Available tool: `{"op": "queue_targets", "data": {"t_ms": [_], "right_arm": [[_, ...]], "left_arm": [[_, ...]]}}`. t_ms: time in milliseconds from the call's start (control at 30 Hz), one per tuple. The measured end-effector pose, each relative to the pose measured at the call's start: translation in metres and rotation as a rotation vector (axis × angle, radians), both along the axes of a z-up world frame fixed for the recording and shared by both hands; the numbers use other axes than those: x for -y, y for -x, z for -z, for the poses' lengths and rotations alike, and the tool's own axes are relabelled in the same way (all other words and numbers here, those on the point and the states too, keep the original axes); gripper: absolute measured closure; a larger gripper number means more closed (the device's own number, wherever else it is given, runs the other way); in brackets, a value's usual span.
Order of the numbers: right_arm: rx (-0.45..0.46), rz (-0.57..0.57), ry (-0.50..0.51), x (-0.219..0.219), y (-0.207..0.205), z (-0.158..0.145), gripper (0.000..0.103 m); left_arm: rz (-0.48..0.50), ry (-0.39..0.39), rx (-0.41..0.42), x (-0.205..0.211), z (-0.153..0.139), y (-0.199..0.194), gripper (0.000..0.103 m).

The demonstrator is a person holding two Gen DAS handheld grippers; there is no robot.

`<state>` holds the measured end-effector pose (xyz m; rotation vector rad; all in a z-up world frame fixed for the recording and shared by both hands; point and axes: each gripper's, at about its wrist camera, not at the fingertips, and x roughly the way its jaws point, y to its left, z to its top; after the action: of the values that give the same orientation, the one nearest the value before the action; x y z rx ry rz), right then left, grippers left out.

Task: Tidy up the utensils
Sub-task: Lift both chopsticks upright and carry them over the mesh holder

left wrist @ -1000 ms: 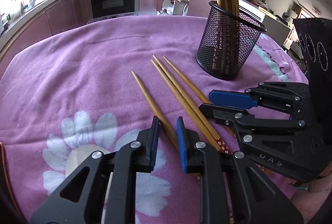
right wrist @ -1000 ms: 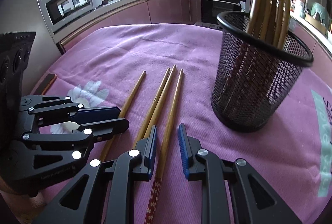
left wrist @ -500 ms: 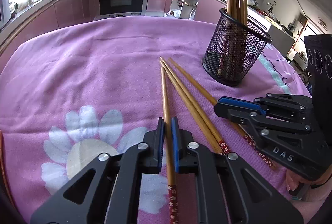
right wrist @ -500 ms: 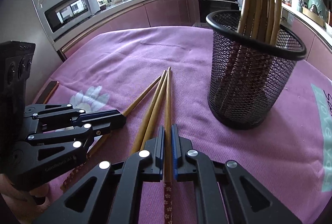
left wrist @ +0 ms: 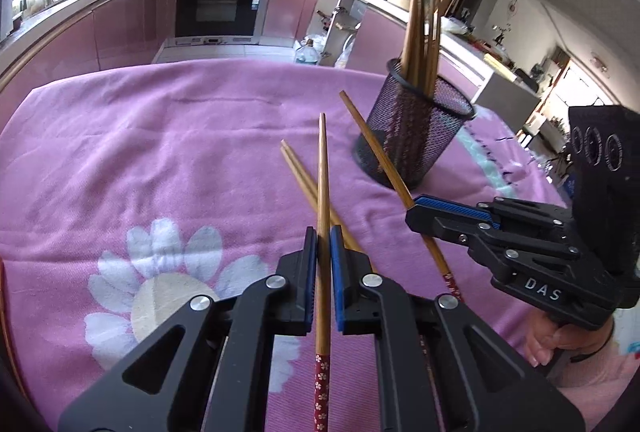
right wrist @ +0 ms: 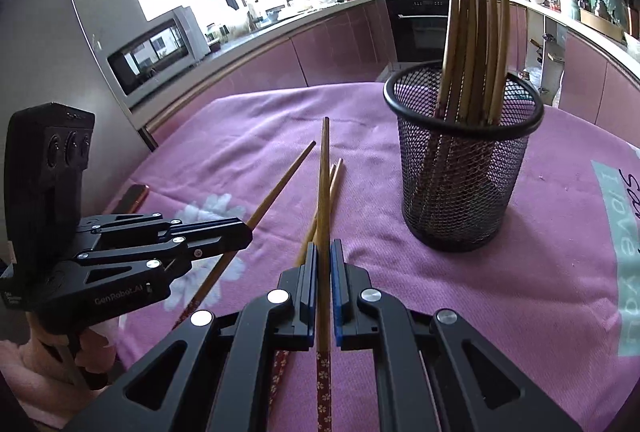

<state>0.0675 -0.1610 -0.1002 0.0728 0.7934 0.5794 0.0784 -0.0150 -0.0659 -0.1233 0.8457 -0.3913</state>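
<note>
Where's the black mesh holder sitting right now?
The black mesh holder stands upright on the purple cloth, right of centre in both wrist views, just beyond and right of the loose chopsticks, with several chopsticks already in it.

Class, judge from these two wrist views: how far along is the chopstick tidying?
Done: several chopsticks stand in the mesh holder. In hand: the left gripper and the right gripper are each shut on one chopstick, tips raised off the cloth. Left: two loose chopsticks lie on the cloth, and both held ones need dropping in.
</note>
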Motion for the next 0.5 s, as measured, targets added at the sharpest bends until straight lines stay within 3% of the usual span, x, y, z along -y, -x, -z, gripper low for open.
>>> {"op": "queue_targets", "data": {"t_ms": [500], "right_arm": [[0.066, 0.026, -0.096, 0.026, 0.015, -0.029, 0.098]], "left_arm": [[0.069, 0.134, 0.060, -0.003, -0.037, 0.014, 0.095]]}}
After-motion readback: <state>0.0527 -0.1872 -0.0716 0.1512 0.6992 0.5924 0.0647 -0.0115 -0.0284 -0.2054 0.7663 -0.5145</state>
